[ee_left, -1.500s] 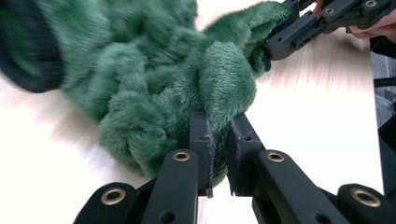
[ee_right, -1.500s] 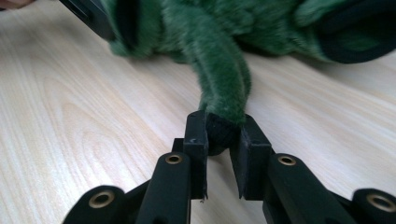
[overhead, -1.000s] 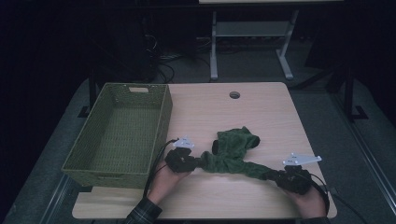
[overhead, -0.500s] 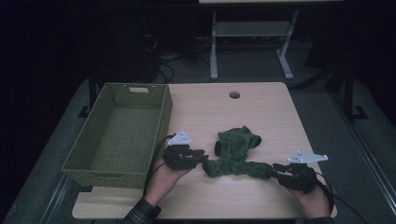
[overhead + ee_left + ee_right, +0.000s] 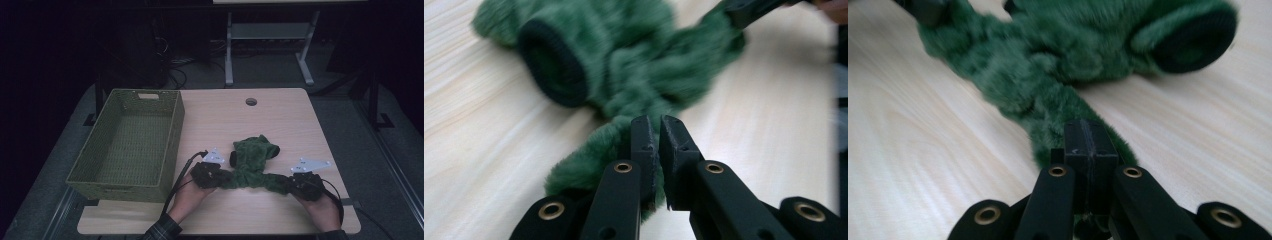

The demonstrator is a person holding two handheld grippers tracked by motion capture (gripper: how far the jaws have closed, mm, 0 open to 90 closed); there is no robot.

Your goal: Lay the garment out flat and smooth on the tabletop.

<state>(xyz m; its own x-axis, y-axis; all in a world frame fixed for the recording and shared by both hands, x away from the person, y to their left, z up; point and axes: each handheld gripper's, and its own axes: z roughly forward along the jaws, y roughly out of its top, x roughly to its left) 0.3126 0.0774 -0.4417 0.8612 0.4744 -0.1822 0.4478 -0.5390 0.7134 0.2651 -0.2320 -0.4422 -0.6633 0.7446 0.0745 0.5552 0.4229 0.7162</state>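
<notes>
Both grippers are closed on one green fuzzy garment (image 5: 252,162), each at one end of it. Left gripper (image 5: 222,177) has just been closing its jaws, and in the left gripper view (image 5: 656,132) they stand very narrow with a fold of the green fabric (image 5: 624,75) pinched at the tips; only a thin slit stays between them. Right gripper (image 5: 289,184) has also just been closing, and in the right gripper view (image 5: 1089,137) its two jaws meet flat together, with the fabric (image 5: 1048,75) coming out from under them.

Some parts are hard to see. From above the room is dim, and the dark gripper bodies melt into the dark green, so the exact place of the grip is not clear there. How much fabric is inside each grip is hidden by the jaws themselves. The person's hands come in from the bottom edge and the forearms are cut off.

The garment lies on the wooden table (image 5: 280,115), in the near half, stretched between the two grippers, with its bunched middle a little farther from the person. It has ribbed dark cuffs; I count two round openings (image 5: 551,67). To the left stands one green woven basket (image 5: 172,125), just beside the left gripper and apart from the garment
</notes>
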